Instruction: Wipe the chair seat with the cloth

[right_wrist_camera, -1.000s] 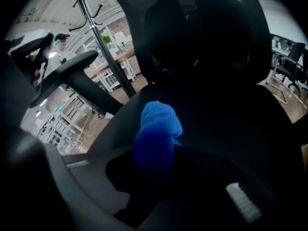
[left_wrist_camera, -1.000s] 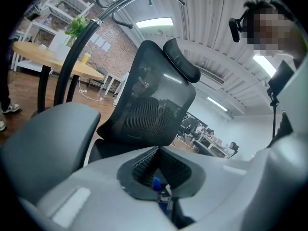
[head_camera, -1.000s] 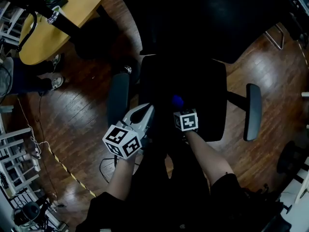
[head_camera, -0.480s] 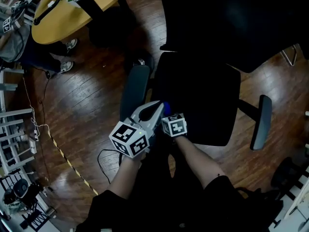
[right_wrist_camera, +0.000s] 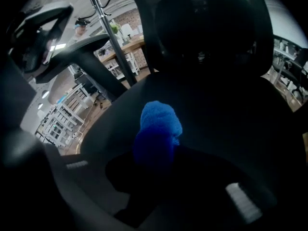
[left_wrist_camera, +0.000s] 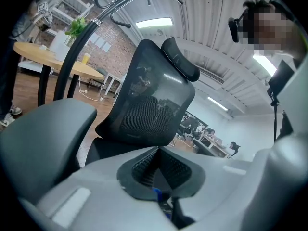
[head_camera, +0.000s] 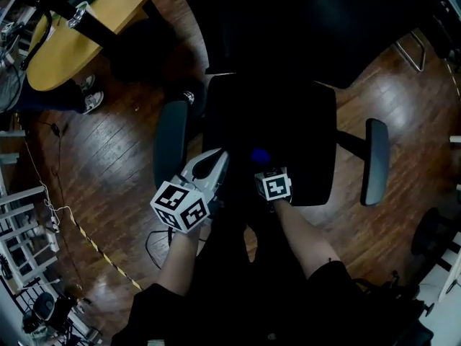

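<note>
**Change observed.** Over the last second the cloth travelled from near the middle of the chair seat to the seat's left edge. It now lies near the middle again, in the front part of the seat. The right gripper carried it through the whole excursion. The left gripper kept its station off the seat's front-left corner, just beside the left armrest.

**Gripper state.**
- Right gripper: the fingers are clamped on the blue cloth. The bunched end of the cloth projects beyond the fingertips toward the dark seat. Whether it presses on the surface cannot be confirmed, as the seat is too dark.
- Left gripper: the fingers are closed together with nothing between them. Its camera looks across the armrest at the mesh backrest.

**Meaning for the task.** The out-and-back movement reads as one lateral wiping stroke along the front of the seat, so wiping is judged to be under way. Only the front-left band has been covered in this interval. The right half and the rear part near the backrest are judged to remain, and reaching them calls for strokes farther from the person.

**Caution.** The cloth is held as a narrow bunch, so each pass likely covers a thin strip.
</note>
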`<state>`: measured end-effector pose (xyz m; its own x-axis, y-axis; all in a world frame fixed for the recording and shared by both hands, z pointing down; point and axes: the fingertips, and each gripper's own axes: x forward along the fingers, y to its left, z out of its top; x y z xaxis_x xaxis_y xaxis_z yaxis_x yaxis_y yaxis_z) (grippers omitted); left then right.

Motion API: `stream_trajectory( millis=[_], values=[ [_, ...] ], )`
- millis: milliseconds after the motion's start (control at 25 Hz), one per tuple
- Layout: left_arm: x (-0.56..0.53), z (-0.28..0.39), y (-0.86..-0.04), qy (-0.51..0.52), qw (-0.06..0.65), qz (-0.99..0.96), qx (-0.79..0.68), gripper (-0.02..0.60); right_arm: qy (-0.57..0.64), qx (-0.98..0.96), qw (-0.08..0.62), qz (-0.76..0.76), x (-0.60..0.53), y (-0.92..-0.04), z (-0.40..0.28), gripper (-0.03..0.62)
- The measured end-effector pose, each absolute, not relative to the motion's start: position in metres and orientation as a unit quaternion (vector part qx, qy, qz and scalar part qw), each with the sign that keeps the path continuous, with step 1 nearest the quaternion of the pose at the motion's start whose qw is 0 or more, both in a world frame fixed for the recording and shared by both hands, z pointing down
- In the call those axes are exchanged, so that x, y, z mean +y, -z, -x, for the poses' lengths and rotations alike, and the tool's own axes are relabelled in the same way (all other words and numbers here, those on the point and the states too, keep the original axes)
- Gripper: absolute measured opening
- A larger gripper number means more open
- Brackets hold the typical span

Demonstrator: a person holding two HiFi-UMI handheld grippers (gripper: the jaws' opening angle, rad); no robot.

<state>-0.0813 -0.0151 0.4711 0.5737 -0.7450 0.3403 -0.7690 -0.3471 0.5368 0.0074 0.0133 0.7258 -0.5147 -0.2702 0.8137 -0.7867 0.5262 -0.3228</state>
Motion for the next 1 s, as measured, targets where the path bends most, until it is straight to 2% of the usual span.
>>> stream_trajectory(
  millis=[360, 520, 840, 1000],
  values=[
    [-0.024, 0.073, -0.476, -0.028, 0.341, -0.820, -0.458, 0.003, -0.346, -0.739, 0.367, -0.447, -0.016, -0.713, -0.162, 0.040],
    [-0.026, 0.059, -0.475, -0.034, 0.343, -0.826, -0.446, 0.003, -0.349, -0.728, 0.359, -0.469, -0.019, -0.710, -0.200, 0.040],
    [-0.025, 0.053, -0.468, -0.028, 0.339, -0.826, -0.449, 0.003, -0.340, -0.719, 0.354, -0.492, -0.019, -0.707, -0.207, 0.040],
    [-0.019, 0.061, -0.460, -0.018, 0.337, -0.822, -0.460, 0.003, -0.349, -0.735, 0.356, -0.459, -0.010, -0.704, -0.153, 0.040]
  ],
)
